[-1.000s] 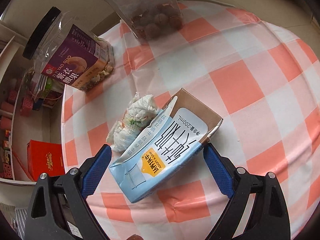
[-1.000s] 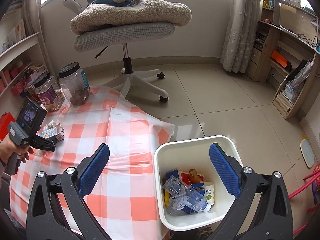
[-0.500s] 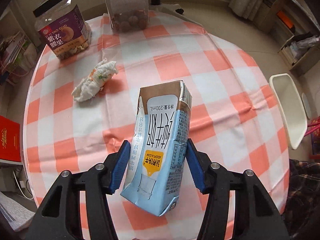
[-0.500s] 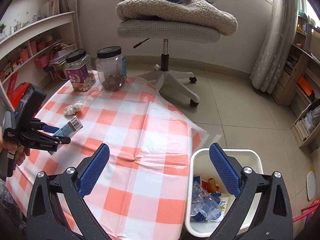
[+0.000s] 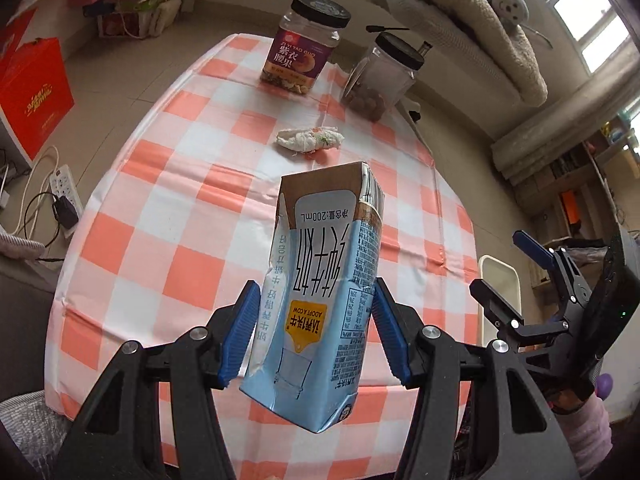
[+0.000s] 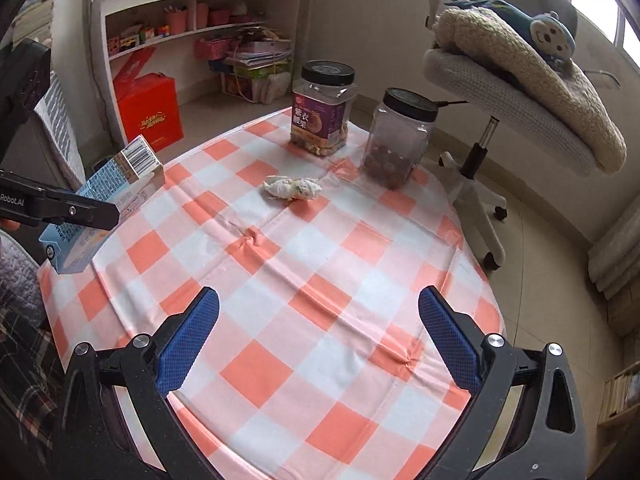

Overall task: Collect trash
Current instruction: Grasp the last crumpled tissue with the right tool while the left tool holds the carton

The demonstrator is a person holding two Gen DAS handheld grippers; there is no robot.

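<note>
Left tongs [image 5: 314, 334]: pinching the blue milk carton [image 5: 320, 300] by its sides, lifted clear of the table [image 5: 192, 264].
Right tongs [image 6: 318, 338]: spread, nothing between them, over the table's near edge.
Done: carton picked up; some trash sat in the bin a second ago.
Left: carton to the white bin [image 5: 500, 304] beside the table; crumpled tissue [image 5: 310, 140] lies near the jars.
Change: a second ago the carton lay on the table beside the tissue, tongs wide around it.
</note>
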